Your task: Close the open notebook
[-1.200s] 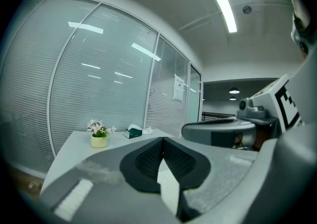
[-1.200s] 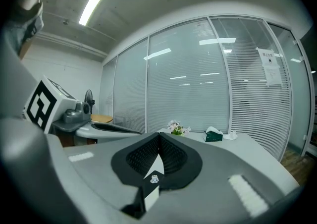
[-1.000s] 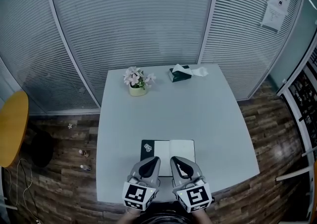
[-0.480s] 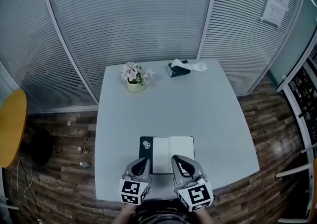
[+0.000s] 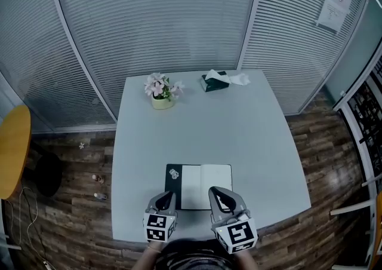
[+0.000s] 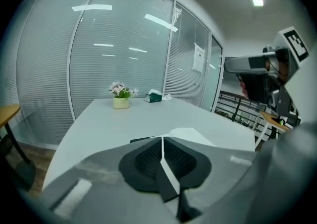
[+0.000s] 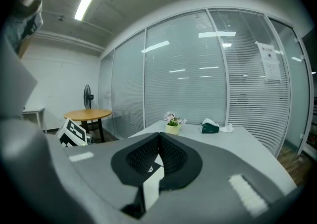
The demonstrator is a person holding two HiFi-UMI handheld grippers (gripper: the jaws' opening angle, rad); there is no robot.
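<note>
Plainly, the notebook (image 5: 206, 185) lies open and flat on the tabletop (image 5: 197, 125), close to its near edge, with a dark cover leaf spread to the left and white pages to the right. The left gripper (image 5: 167, 195) sits low at the near-left corner of the book, its jaws a thin slit apart and opening, with nothing between them. The right gripper (image 5: 218, 192) hovers over the near edge of the right-hand page with its jaws together and empty.

The step in hand looks like taking hold of the left cover. To do it well, the left jaws should part just enough to admit the cover's near edge. One jaw should slide under that leaf and the other above it, so that only the cover is pinched and no loose page. The leaf should then swing over to the right in an arc about the spine. Resting the right gripper on the right-hand page would probably keep the book from skating across the smooth tabletop.
</note>
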